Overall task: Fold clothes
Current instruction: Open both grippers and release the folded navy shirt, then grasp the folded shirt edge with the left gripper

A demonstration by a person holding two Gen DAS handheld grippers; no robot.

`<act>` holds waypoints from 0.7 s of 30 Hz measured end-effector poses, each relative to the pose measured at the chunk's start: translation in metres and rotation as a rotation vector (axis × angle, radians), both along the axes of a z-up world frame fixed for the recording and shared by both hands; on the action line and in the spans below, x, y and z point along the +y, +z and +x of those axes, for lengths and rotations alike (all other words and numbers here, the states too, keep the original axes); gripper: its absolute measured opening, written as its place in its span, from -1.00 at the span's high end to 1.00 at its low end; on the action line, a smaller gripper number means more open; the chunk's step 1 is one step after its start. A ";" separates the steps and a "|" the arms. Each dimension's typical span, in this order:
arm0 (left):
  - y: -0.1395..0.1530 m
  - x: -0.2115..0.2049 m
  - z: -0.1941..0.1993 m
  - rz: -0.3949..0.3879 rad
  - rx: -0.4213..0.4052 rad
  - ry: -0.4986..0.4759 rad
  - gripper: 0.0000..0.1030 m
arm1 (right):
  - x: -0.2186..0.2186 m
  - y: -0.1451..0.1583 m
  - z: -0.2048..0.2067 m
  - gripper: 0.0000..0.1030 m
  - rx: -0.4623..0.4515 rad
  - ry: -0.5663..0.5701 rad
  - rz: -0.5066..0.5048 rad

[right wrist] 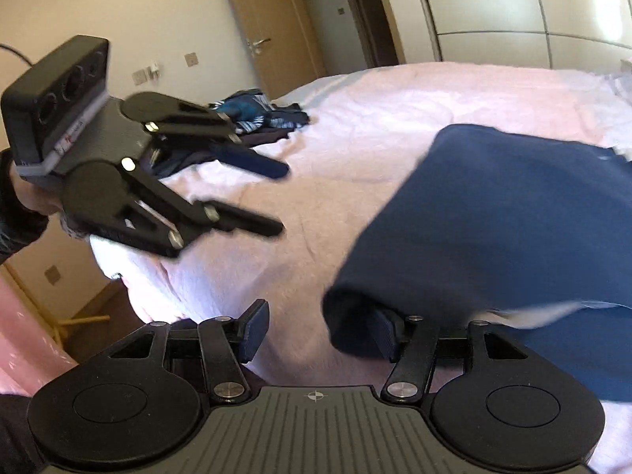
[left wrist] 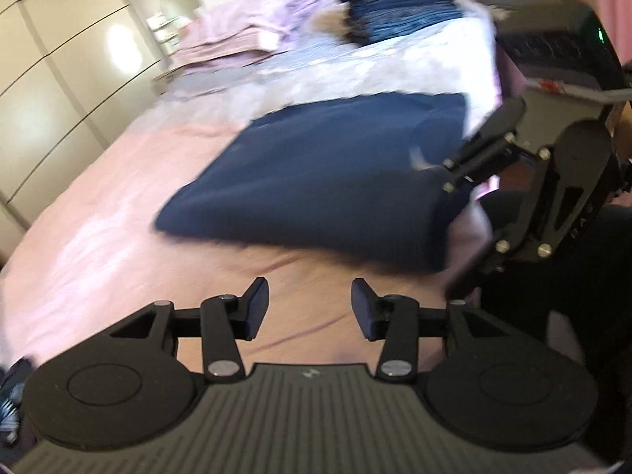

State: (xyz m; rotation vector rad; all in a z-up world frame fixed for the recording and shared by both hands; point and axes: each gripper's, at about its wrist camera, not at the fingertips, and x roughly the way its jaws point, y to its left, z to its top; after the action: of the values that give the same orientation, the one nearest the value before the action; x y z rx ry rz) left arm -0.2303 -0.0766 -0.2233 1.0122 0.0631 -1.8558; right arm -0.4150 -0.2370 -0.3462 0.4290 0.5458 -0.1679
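Note:
A folded navy garment (left wrist: 316,181) lies on the pink bed cover (left wrist: 118,217). In the left wrist view my left gripper (left wrist: 310,308) hovers over bare cover just in front of the garment's near edge, open, with nothing between its fingers. The right gripper (left wrist: 474,205) stands at the garment's right corner. In the right wrist view the right gripper (right wrist: 320,331) is open. A corner of the navy garment (right wrist: 493,229) drapes over its right finger, and the pads do not press on it. The left gripper (right wrist: 276,197) hangs open over the bed at upper left.
A stack of folded navy clothes (left wrist: 399,12) and a stack of folded lilac ones (left wrist: 252,27) sit at the far end of the bed. A heap of unfolded clothes (right wrist: 252,114) lies near the bed's other edge. Wardrobe doors (left wrist: 59,59) and a room door (right wrist: 268,19) stand beyond.

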 end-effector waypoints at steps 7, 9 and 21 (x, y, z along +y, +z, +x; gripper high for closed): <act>-0.008 0.008 0.005 -0.050 0.052 -0.007 -0.06 | -0.001 -0.010 0.010 -0.17 0.018 0.019 0.077; -0.020 0.011 -0.011 -0.083 0.012 -0.071 -0.12 | 0.003 -0.003 -0.008 -0.17 0.036 0.023 0.039; -0.099 0.020 -0.100 -0.108 -0.191 -0.344 -0.21 | -0.021 -0.002 -0.103 -0.18 0.315 -0.199 -0.333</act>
State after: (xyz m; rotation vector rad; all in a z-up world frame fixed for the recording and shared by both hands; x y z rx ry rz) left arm -0.3303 -0.0570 -0.3225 1.1744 -0.3415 -2.0322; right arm -0.5180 -0.2578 -0.3483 0.1297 0.7692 -0.5155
